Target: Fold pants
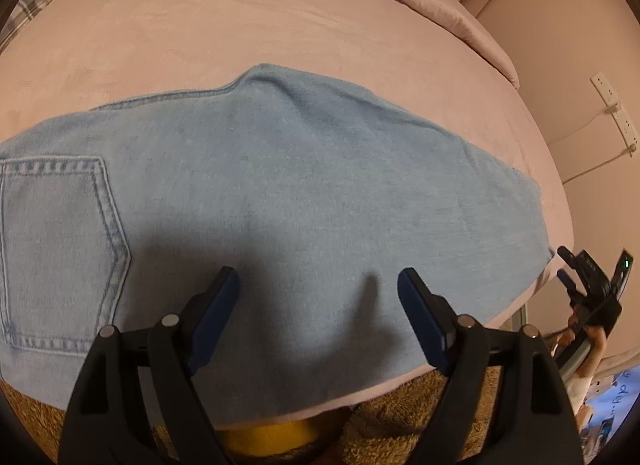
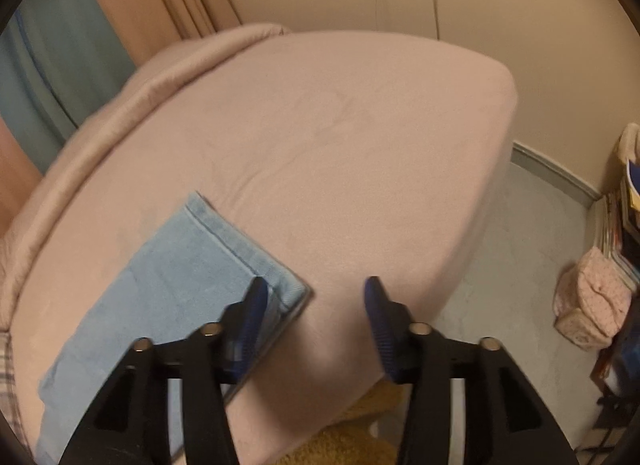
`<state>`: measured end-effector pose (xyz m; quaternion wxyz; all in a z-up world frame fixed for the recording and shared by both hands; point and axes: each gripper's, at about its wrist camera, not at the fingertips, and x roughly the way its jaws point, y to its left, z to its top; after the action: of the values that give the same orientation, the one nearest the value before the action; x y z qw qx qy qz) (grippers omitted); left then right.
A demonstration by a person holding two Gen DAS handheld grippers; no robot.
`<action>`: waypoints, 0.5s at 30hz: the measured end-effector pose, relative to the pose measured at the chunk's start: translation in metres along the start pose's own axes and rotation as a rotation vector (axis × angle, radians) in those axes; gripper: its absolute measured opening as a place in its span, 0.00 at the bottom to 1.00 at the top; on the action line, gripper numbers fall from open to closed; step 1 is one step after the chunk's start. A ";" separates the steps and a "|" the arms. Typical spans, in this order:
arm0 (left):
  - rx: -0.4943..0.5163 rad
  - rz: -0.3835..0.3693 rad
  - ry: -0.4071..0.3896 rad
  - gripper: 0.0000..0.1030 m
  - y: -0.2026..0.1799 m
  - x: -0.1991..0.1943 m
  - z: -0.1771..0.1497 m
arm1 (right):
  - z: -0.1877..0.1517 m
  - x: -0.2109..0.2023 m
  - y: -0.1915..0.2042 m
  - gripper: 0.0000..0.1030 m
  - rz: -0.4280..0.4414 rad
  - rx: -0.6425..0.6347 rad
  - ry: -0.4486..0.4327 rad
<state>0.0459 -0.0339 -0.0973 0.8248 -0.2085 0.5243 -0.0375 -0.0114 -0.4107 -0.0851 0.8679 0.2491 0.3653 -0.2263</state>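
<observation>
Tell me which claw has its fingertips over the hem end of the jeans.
The right claw: its fingertips stand at the jeans' stitched hem. The left claw stands over mid-fabric beside the back pocket.

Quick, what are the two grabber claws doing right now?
Left gripper: open above the jeans, holding nothing.
Right gripper: open at the jeans' hem, holding nothing.

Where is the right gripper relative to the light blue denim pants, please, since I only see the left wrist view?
Observer: The right gripper is at the hem end of the light blue denim pants, jaws open, nothing between them.
Operator: Are the leg hems lined up?
Observer: Yes, the stitched hems lie stacked, with their edges roughly together.
Operator: Is anything on the floor beyond the bed?
Observer: A pink quilted bag sits on the pale grey floor.
</observation>
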 end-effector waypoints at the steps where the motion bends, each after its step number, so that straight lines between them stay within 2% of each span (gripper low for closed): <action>1: -0.008 -0.005 0.001 0.85 0.001 -0.002 -0.001 | -0.002 -0.005 -0.005 0.54 0.034 0.020 -0.001; 3: -0.023 -0.015 0.000 0.90 0.002 -0.004 -0.003 | -0.004 -0.006 -0.011 0.54 0.101 0.055 0.021; 5: -0.029 -0.020 0.000 0.92 0.001 -0.007 -0.003 | -0.010 -0.001 -0.013 0.54 0.188 0.084 0.060; 8: -0.029 -0.012 -0.009 0.92 0.000 -0.012 -0.004 | -0.016 0.015 -0.010 0.54 0.264 0.120 0.111; 10: -0.029 -0.008 -0.018 0.93 0.001 -0.016 -0.005 | -0.018 0.024 -0.006 0.55 0.273 0.131 0.124; 13: -0.035 -0.008 -0.029 0.93 0.003 -0.020 -0.005 | -0.017 0.029 -0.003 0.55 0.270 0.135 0.074; 15: -0.036 -0.003 -0.035 0.93 0.005 -0.023 -0.005 | -0.012 0.034 -0.004 0.55 0.282 0.183 0.055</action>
<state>0.0303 -0.0247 -0.0817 0.8298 -0.2249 0.5101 -0.0257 0.0014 -0.4137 -0.1187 0.8544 0.3821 0.3281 -0.1279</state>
